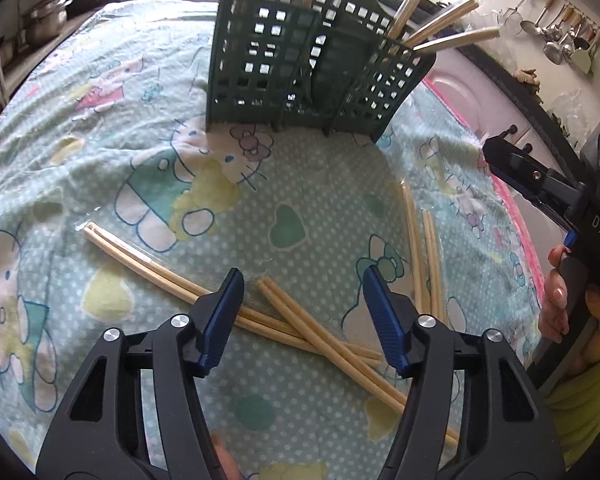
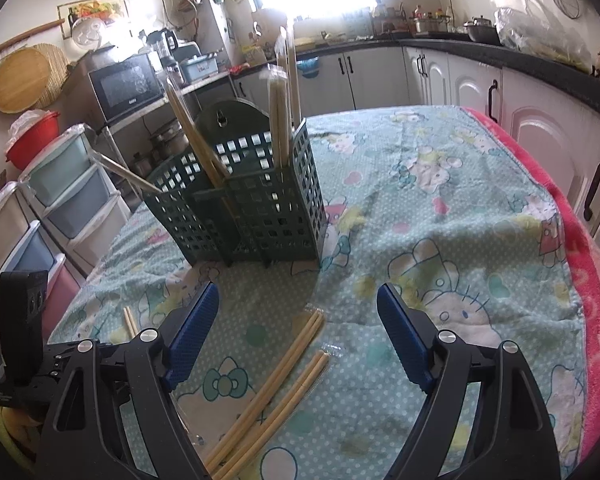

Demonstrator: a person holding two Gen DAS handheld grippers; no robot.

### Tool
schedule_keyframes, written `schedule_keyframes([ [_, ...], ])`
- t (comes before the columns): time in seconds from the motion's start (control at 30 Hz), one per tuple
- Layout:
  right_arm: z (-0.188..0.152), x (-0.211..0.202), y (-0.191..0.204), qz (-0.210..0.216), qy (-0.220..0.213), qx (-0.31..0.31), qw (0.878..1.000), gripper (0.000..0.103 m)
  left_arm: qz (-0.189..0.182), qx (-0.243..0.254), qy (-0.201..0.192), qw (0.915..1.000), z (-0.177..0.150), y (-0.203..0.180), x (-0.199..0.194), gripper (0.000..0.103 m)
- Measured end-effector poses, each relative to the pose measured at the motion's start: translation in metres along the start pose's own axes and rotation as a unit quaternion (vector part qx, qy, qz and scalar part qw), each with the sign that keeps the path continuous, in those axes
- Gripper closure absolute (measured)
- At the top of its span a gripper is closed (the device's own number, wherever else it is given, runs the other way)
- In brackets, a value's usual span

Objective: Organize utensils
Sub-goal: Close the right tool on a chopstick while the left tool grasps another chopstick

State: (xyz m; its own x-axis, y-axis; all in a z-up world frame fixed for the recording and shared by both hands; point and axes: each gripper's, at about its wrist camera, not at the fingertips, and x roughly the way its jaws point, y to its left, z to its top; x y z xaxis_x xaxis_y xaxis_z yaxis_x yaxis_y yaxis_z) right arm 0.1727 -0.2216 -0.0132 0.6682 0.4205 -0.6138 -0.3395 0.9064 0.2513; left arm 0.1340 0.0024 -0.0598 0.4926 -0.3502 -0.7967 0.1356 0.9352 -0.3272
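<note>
The left gripper (image 1: 303,312) stood partly open over crossed chopsticks (image 1: 300,326) on the desk (image 1: 100,128), gripping nothing. The right gripper (image 2: 298,334) stood wide above two further pairs (image 2: 278,376). Only the right view showed the desk's pink edge (image 2: 592,280) beside cabinets (image 2: 548,148). The green holder (image 2: 244,200) stood beyond, already holding chopsticks.

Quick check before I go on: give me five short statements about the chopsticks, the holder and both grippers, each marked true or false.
1. The green holder stands upright on the cloth. True.
2. The holder is empty. False: chopsticks already stand in it.
3. The left gripper grips a chopstick pair. False: its jaws are apart, above the crossed pairs.
4. The right gripper is open and empty. True.
5. Every chopstick pair is stowed. False: several lie loose on the cloth.
</note>
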Motion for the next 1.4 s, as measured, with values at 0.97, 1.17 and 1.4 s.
schedule_keyframes([
  [0.97, -0.013, 0.082, -0.011, -0.026, 0.103, 0.021, 0.994, 0.088, 0.027, 0.01, -0.001, 0.9996, 0.016, -0.004, 0.028, 0.086],
  [1.17, -0.006, 0.065, -0.014, -0.015, 0.076, 0.03, 0.997, 0.093, 0.022, -0.003, -0.003, 0.9997, 0.015, 0.002, 0.023, 0.097],
  [1.4, 0.006, 0.036, -0.012, 0.007, 0.028, 0.043, 0.999, 0.094, 0.007, -0.001, -0.026, 0.9996, 0.018, 0.001, 0.001, 0.099],
])
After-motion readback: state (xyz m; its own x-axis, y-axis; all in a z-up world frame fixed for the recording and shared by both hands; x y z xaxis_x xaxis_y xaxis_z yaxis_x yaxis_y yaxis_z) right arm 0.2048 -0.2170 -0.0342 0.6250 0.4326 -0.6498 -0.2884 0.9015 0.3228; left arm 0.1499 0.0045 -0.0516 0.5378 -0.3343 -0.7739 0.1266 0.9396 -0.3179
